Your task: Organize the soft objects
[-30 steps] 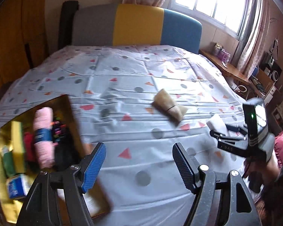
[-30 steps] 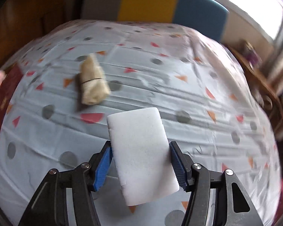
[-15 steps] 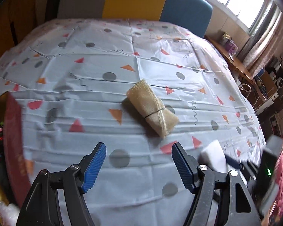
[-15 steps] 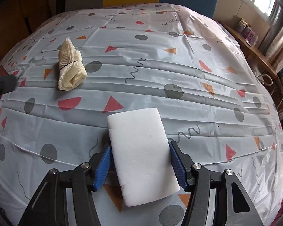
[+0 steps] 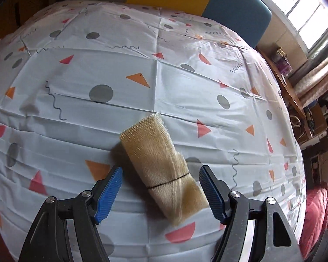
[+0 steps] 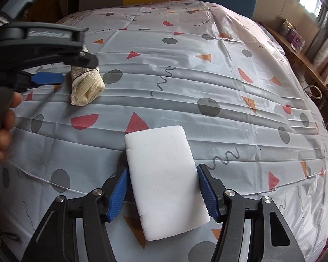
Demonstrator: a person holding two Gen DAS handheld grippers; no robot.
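Note:
A rolled beige towel [image 5: 161, 168], bound by a thin black band, lies on the patterned bed sheet [image 5: 98, 69]. My left gripper [image 5: 159, 169] is open and straddles the roll, with its blue pads clear of both sides. The right wrist view shows the same towel [image 6: 87, 87] at upper left, with the left gripper [image 6: 77, 71] around it. My right gripper [image 6: 161, 174] holds a white sponge block [image 6: 164, 179] low over the sheet. Its jaws are opening slightly, and the pads still touch the block's long sides.
A person's hand [image 6: 4, 118] holds the left gripper's handle at the left edge. A grey, yellow and blue headboard [image 5: 236, 6] stands at the far end. A wooden desk [image 5: 295, 96] with clutter runs along the right under the window. Red fabric [image 5: 314, 207] shows at lower right.
My left gripper swung right and down, away from the box of soft things, and now straddles the towel roll. The right gripper sank a little with the sponge still between its pads.

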